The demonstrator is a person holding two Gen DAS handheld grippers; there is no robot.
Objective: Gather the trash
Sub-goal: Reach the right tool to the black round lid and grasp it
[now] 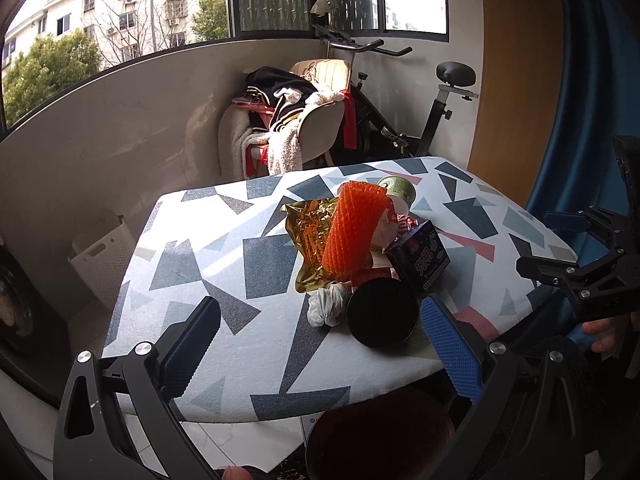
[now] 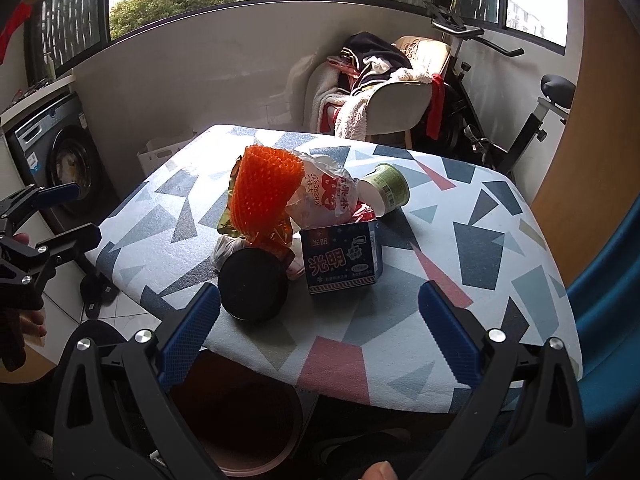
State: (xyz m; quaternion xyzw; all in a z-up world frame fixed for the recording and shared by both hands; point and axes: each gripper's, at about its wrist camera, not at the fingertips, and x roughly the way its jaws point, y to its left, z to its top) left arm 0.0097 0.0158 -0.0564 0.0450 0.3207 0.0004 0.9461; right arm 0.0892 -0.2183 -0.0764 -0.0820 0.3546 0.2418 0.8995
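A pile of trash lies on the patterned table (image 1: 208,264): an orange foam net (image 1: 352,228), a gold foil bag (image 1: 310,236), a crumpled white tissue (image 1: 326,308), a black round lid (image 1: 382,314), a dark blue carton (image 1: 420,256), a printed white bag (image 2: 324,196) and a tipped green cup (image 2: 384,188). My left gripper (image 1: 320,344) hangs open at the near table edge, facing the tissue and lid. My right gripper (image 2: 320,340) is open too, in front of the carton (image 2: 344,256) and lid (image 2: 254,286). Neither holds anything.
A dark round bin (image 2: 240,420) stands on the floor under the near table edge. Behind the table are a chair piled with clothes (image 1: 296,120) and an exercise bike (image 1: 436,112). A washing machine (image 2: 60,160) and a white basket (image 1: 104,256) are at the left.
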